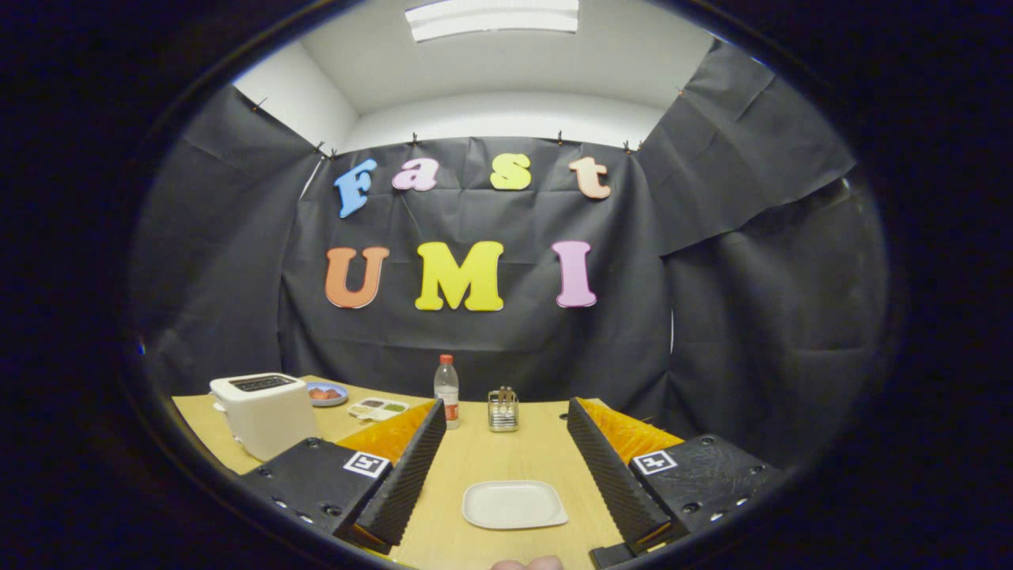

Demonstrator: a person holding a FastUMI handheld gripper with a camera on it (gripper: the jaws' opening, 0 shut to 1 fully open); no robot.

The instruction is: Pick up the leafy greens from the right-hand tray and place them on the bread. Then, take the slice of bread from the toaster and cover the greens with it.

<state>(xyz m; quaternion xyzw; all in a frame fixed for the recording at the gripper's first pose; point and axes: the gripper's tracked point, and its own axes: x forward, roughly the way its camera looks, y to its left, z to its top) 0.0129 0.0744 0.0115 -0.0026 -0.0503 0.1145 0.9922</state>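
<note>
A pale, square white plastic plate lies between the spread fingers of the gripper, on a light yellowish wood-grain counter. The fingers' inner faces carry a fine ribbed pattern, and each black housing bears a small black-and-white square marker. Beyond the left finger stands a cream-white boxy toaster with a dark slot, then a light blue round plate holding reddish-brown food, and a white divided tray with green and dark portions. Straight ahead beyond the fingers are a clear plastic bottle with a red cap and orange label, and a silvery wire holder. Behind hangs plain black cloth.
</note>
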